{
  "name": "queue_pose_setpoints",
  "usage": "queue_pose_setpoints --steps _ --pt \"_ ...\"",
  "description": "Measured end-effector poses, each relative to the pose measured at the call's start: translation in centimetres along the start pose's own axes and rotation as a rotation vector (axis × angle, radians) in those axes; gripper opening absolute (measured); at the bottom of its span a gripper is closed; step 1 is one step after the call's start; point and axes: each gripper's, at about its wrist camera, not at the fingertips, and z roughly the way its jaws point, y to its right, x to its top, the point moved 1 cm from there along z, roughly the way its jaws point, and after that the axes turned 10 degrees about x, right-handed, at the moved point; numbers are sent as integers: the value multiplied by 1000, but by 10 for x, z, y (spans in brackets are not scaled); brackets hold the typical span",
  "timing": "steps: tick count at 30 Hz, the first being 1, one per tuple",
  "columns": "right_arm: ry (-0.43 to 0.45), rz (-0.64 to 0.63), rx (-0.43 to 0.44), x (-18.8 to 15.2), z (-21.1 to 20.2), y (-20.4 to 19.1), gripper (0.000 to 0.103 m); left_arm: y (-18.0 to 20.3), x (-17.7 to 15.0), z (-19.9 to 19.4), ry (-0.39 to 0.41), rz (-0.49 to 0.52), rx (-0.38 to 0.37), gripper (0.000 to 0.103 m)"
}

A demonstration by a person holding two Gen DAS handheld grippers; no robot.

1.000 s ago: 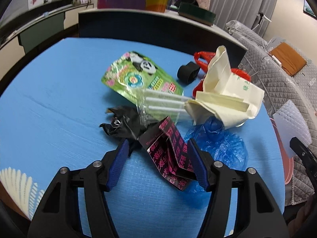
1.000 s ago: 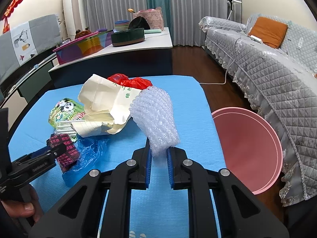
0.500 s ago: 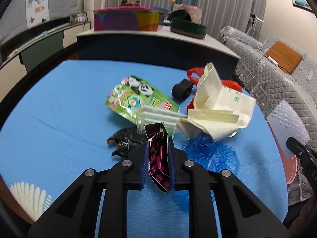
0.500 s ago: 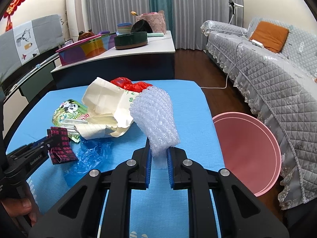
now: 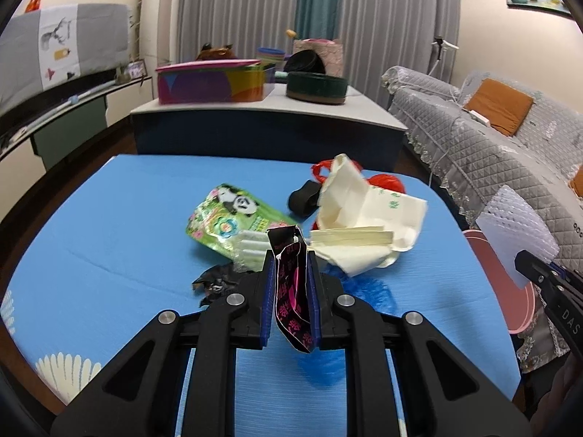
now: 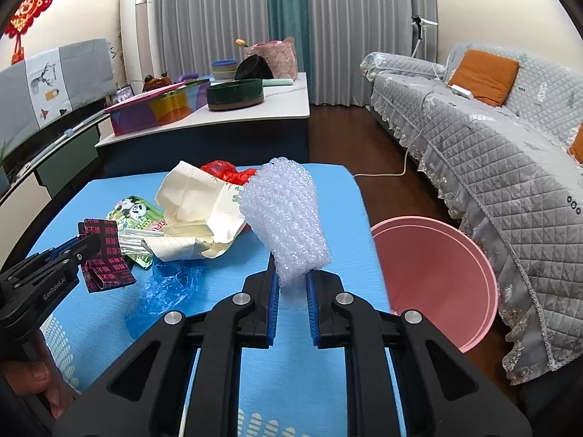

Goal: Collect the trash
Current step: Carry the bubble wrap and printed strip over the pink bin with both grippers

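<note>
Blue table [image 5: 109,240] strewn with trash, pink bin [image 6: 437,276] beside it.
Left gripper [image 5: 289,276] clamps a black-pink wrapper [image 5: 291,291] above the table; right gripper [image 6: 291,284] pinches bubble wrap [image 6: 288,218]; cream bag [image 5: 364,218], panda pouch [image 5: 233,215] lie behind.

A black wrapper with pink print [image 5: 291,291] stands upright, creased, pinched between blue fingers [image 5: 269,291], clear of the blue tabletop [image 5: 109,236]. A roll of clear bubble wrap [image 6: 288,218] is clamped at its lower end. On the tabletop lie a green panda pouch [image 5: 226,218], cream paper bag [image 5: 364,225], red plastic bag [image 5: 390,184], crumpled blue film [image 6: 171,284] and black scrap [image 5: 215,284]. A pink bin [image 6: 437,273] stands beside the tabletop.
</note>
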Motion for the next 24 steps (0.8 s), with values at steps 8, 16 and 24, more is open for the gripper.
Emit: queue_pose_setpoints --steps 8,16,24 --pt "37 38 -24 2 -20 24 14 30 3 -17 49 58 -47 16" --pt "71 104 -69 4 -37 62 14 73 12 -32 73 110 -143 16" --pt "96 168 -156 3 -46 109 14 137 26 -34 98 168 -265 16"
